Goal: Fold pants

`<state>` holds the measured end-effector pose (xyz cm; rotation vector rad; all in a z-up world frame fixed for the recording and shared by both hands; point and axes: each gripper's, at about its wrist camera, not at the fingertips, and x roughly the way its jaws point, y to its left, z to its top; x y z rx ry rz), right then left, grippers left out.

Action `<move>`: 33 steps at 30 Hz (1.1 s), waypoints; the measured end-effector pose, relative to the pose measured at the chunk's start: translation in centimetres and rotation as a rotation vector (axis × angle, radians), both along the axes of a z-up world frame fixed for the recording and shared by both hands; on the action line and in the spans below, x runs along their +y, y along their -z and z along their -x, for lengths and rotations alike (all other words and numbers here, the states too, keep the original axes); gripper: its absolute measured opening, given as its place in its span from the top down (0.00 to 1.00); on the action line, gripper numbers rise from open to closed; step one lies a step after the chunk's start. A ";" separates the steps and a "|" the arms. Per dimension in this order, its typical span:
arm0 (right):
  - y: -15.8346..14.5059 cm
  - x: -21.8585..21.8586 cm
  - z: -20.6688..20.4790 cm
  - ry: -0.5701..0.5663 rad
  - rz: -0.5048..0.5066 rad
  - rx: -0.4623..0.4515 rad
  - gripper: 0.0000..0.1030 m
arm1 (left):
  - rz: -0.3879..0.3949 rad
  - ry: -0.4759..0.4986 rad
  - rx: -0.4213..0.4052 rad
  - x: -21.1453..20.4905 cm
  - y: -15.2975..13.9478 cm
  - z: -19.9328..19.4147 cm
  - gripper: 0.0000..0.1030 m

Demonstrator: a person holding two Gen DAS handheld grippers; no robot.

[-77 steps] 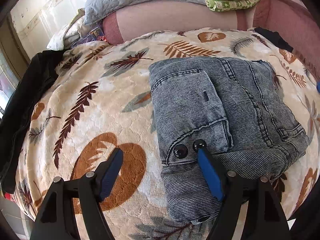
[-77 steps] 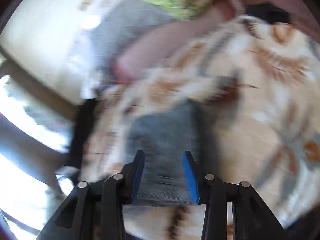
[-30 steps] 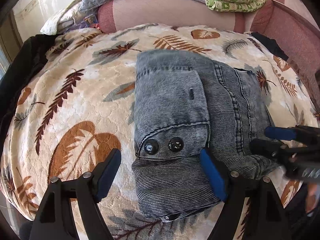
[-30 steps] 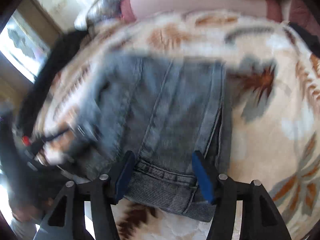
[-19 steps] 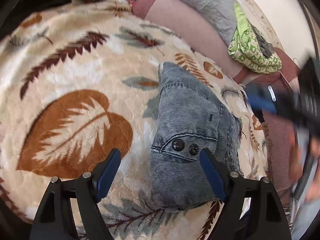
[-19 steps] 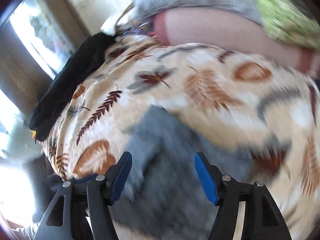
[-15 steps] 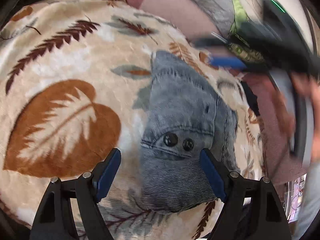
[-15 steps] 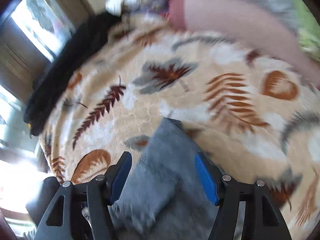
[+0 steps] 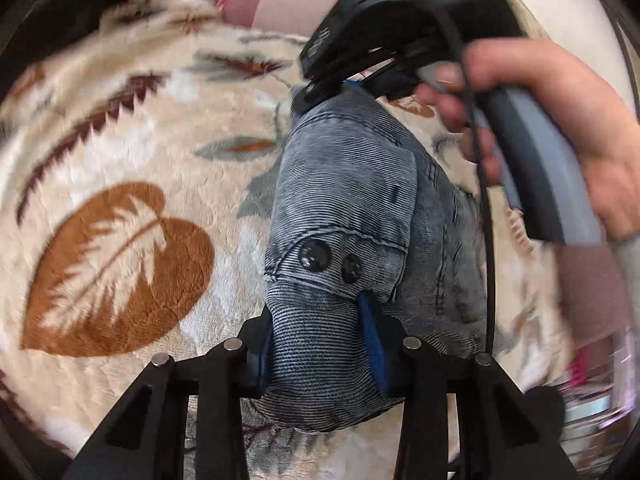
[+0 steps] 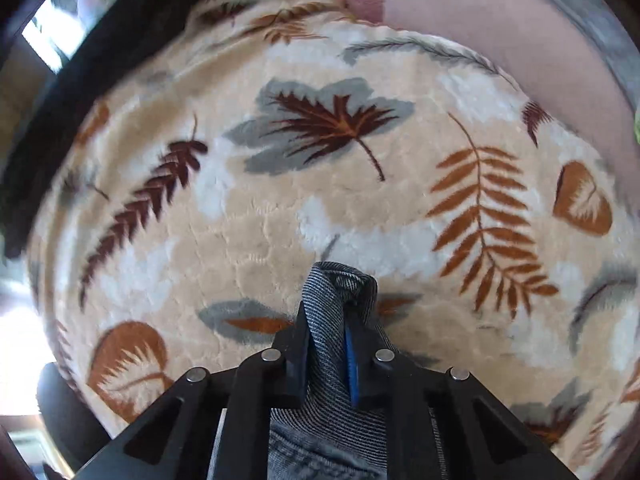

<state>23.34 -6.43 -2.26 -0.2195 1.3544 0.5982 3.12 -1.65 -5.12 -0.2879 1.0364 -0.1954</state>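
Observation:
The folded grey-blue denim pants (image 9: 352,208) lie in a compact bundle on the leaf-print blanket (image 9: 120,184). My left gripper (image 9: 320,340) is shut on the near end of the bundle, just below two black buttons (image 9: 316,254). My right gripper (image 10: 328,344) is shut on the far end of the pants (image 10: 338,308), with a fold of denim pinched between its fingers. In the left wrist view the right gripper's black body (image 9: 384,28) and the hand holding it (image 9: 560,120) sit over the far end.
The blanket (image 10: 320,200) covers a bed or sofa with a pink bolster (image 10: 460,12) at the back. A dark cloth (image 10: 100,40) lies along the left edge. Blurred clutter shows at the far right of the left wrist view.
Both grippers were open above the pants; now each has closed on an end of the bundle. The right gripper swung round to the far end.

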 end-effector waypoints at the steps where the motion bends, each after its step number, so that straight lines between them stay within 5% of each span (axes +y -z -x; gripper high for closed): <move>1: 1.1 -0.5 -0.2 0.024 0.001 0.020 0.85 | -0.019 -0.004 -0.002 -0.4 0.1 0.0 0.61; 2: 1.8 -1.0 -0.4 0.065 -0.011 0.040 0.76 | -0.023 -0.005 -0.002 -0.5 0.1 0.0 0.61; 5: 1.2 -2.8 -0.6 0.181 -0.105 0.026 0.70 | -0.001 -0.001 0.015 0.0 0.2 -0.1 0.60; 14: -6.9 -10.0 3.8 0.249 -0.218 -0.167 0.68 | 0.034 -0.018 0.014 2.1 -0.6 1.3 0.52; 18: -5.1 -12.4 6.8 0.274 -0.300 -0.083 0.68 | 0.053 -0.020 -0.015 2.8 -2.2 2.0 0.49; 22: 2.4 -14.7 8.2 0.326 -0.220 0.074 0.58 | 0.076 -0.045 -0.081 3.7 -4.7 2.5 0.42; 27: -1.6 -16.7 9.0 0.354 -0.325 -0.020 0.58 | -0.118 0.053 0.076 1.0 -1.2 -0.1 0.40; 29: -2.7 -17.2 9.2 0.362 -0.306 -0.083 0.52 | -0.138 0.044 0.044 0.8 -1.1 0.2 0.40; 30: -2.5 -17.3 9.0 0.366 -0.278 -0.102 0.43 | -0.137 0.040 0.040 0.8 -1.5 0.4 0.40; 33: 1.1 -17.7 8.1 0.352 -0.097 -0.085 0.38 | -0.127 0.036 -0.007 0.8 -3.1 1.1 0.40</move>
